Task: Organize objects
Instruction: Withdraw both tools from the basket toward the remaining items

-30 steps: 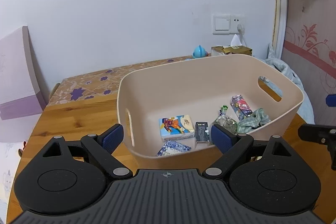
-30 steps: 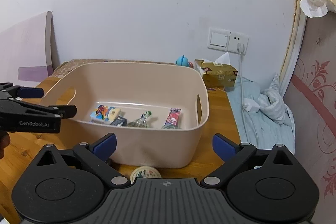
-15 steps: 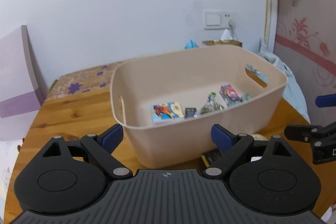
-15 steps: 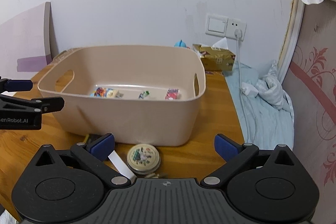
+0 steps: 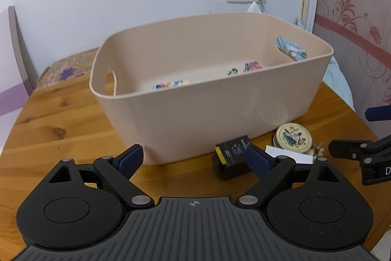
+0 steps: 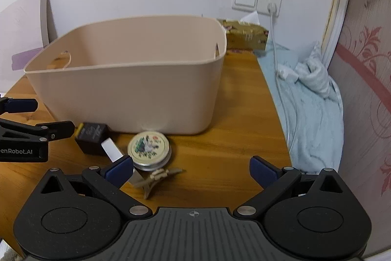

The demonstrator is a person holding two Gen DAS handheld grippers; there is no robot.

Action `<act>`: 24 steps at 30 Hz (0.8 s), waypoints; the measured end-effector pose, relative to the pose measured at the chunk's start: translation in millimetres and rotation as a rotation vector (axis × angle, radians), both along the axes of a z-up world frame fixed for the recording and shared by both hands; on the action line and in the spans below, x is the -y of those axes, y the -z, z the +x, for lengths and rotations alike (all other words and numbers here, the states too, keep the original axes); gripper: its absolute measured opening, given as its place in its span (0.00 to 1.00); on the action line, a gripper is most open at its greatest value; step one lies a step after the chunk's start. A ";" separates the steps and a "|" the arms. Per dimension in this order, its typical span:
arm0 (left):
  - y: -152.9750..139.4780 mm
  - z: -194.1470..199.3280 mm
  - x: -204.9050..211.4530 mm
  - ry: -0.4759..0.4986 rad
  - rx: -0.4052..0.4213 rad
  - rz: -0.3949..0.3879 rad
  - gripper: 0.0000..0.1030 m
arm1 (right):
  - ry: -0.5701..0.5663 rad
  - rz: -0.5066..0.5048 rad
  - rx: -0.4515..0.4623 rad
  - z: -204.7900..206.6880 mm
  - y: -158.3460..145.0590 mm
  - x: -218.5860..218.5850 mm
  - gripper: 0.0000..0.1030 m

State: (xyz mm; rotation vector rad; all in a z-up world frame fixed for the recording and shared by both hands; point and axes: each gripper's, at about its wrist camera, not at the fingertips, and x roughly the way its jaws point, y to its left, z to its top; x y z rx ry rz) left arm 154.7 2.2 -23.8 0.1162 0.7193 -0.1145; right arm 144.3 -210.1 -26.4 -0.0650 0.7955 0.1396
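Left wrist view: a beige plastic bin (image 5: 210, 99) with cut-out handles sits on the wooden table (image 5: 48, 129), colourful packets inside, hidden in the right view. Near it lie a black box (image 6: 91, 137) and round tin (image 6: 149, 147). Left gripper (image 5: 195, 160) and right gripper (image 6: 193, 171) gape, empty.

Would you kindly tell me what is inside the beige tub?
Over the beige tub's near wall, only tops show: a colourful flat pack, a green-topped item and a pink packet. The wall hides the floor.
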 end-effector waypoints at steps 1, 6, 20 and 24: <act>2.5 1.0 0.6 0.001 -0.007 0.000 0.90 | 0.001 0.000 -0.009 1.4 3.0 0.0 1.00; 15.2 6.2 5.3 0.009 -0.046 -0.007 0.90 | -0.002 0.001 -0.047 5.2 16.4 -2.7 1.00; 35.4 22.8 12.4 0.013 -0.107 -0.067 0.90 | -0.009 0.035 -0.105 17.7 35.2 -10.4 1.00; 39.7 28.7 13.6 -0.010 -0.104 -0.080 0.90 | -0.010 0.057 -0.107 20.3 36.1 -13.5 1.00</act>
